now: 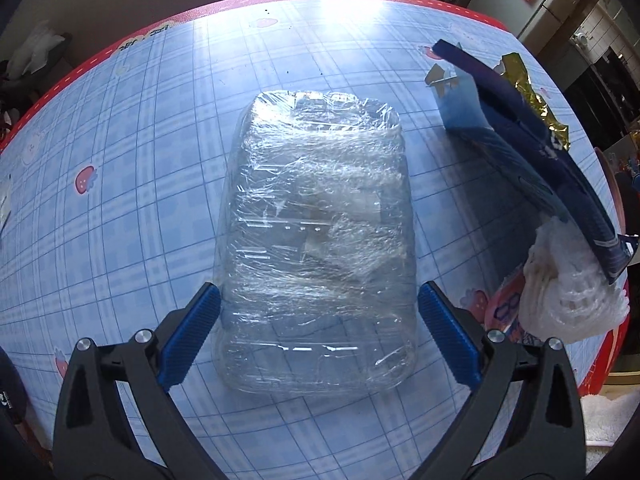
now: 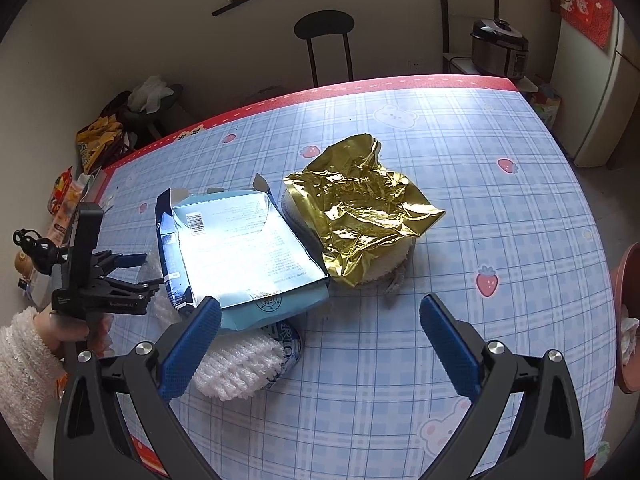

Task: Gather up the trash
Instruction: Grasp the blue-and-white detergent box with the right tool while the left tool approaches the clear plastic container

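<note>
Left wrist view: the film-wrapped clear container [image 1: 316,240] was seen dead ahead at 12 o'clock, its long axis running away between the wide-spread left tool [image 1: 318,336] fingers.

We are in a home kitchen: a table [image 2: 460,184] under a strawberry-print cloth, an electric cooker [image 2: 499,46] on a side counter, a fridge [image 2: 608,96], and a stool [image 2: 325,36].

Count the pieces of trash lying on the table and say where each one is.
5 visible: clear plastic tray between the left gripper fingers; flattened blue box; gold foil beside it; white foam net under the box; pink wrapper. More may be hidden.
</note>
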A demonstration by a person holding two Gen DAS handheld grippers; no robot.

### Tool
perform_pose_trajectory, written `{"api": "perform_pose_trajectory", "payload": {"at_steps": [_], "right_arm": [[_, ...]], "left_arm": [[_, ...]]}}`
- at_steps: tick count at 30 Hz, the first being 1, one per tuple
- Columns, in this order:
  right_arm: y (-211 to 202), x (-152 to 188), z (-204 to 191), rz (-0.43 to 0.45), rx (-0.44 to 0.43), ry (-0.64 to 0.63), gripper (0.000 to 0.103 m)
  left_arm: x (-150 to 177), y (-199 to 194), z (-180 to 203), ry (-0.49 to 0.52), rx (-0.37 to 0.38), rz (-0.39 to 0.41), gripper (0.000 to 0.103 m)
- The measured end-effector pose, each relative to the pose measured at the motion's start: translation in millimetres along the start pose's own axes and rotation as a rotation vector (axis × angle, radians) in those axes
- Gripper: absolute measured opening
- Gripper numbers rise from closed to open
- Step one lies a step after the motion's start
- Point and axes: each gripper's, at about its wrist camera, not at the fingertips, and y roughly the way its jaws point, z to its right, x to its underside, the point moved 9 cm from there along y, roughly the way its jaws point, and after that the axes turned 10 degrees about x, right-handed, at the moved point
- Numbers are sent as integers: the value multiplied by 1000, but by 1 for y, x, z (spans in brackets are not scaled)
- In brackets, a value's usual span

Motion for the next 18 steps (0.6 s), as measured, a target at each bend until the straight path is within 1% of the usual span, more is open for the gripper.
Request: {"api": "perform_pose_trajectory", "payload": {"at_steps": [2, 4, 6, 8, 10, 12, 13, 14, 15, 17, 18], "right_arm": [[-1, 1, 5, -2, 5, 10, 98], [-1, 2, 8, -1, 7, 16, 98], [-2, 3, 11, 0, 10, 21, 98], [-2, 3, 14, -1, 9, 28, 98], [-4, 3, 14, 0, 3, 27, 98], [-7, 4, 7, -3, -20, 7, 98], [-8, 5, 0, -10, -45, -9, 98], [-10, 7, -8, -13, -72, -30, 97], [-12, 8, -17, -11, -92, -55, 95], [-13, 13, -38, -17, -115, -115, 82], [-13, 15, -47, -21, -127, -138, 79]], "left_arm": [[-3, 2, 1, -10, -4, 11, 97], [-3, 0, 1, -28, 10, 24, 97], [-1, -1, 1, -53, 49, 38, 96], [1, -6, -5, -85, 110, 47, 94], [5, -8, -10, -112, 162, 61, 83], [11, -13, -16, -145, 196, 66, 60], [14, -15, -18, -168, 222, 65, 55], [19, -15, -20, -189, 241, 62, 46], [23, -16, -23, -208, 260, 61, 45], [32, -18, -23, -219, 283, 63, 45], [35, -18, -22, -221, 290, 65, 45]]}}
